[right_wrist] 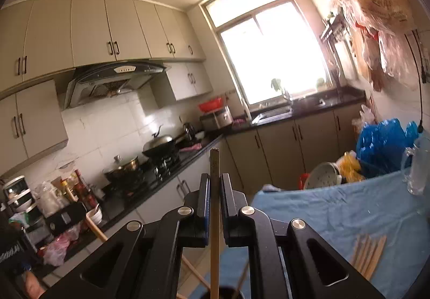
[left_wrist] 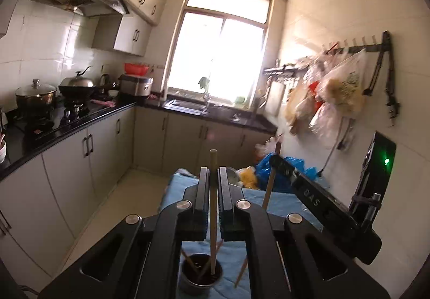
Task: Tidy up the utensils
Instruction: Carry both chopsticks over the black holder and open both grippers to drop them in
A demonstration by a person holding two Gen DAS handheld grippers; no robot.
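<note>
My left gripper point(left_wrist: 213, 178) is shut on an upright wooden chopstick point(left_wrist: 213, 207) whose lower end stands inside a dark round holder cup point(left_wrist: 200, 278) on the blue cloth. The cup also holds other chopsticks. My right gripper point(right_wrist: 215, 186) is shut on another upright chopstick point(right_wrist: 214, 231), its lower end over the cup's rim point(right_wrist: 228, 292) at the bottom edge. The right gripper's body point(left_wrist: 317, 202) shows in the left wrist view with its chopstick point(left_wrist: 271, 180). Several loose chopsticks point(right_wrist: 369, 256) lie on the blue cloth point(right_wrist: 336, 207) to the right.
The blue cloth covers a table point(left_wrist: 282, 202) in a narrow kitchen. A metal colander point(right_wrist: 323, 175), yellow and blue bags point(right_wrist: 381, 145) and a clear bottle point(right_wrist: 419, 167) sit at its far end. A black counter with a stove and pots point(left_wrist: 40, 100) runs along the left.
</note>
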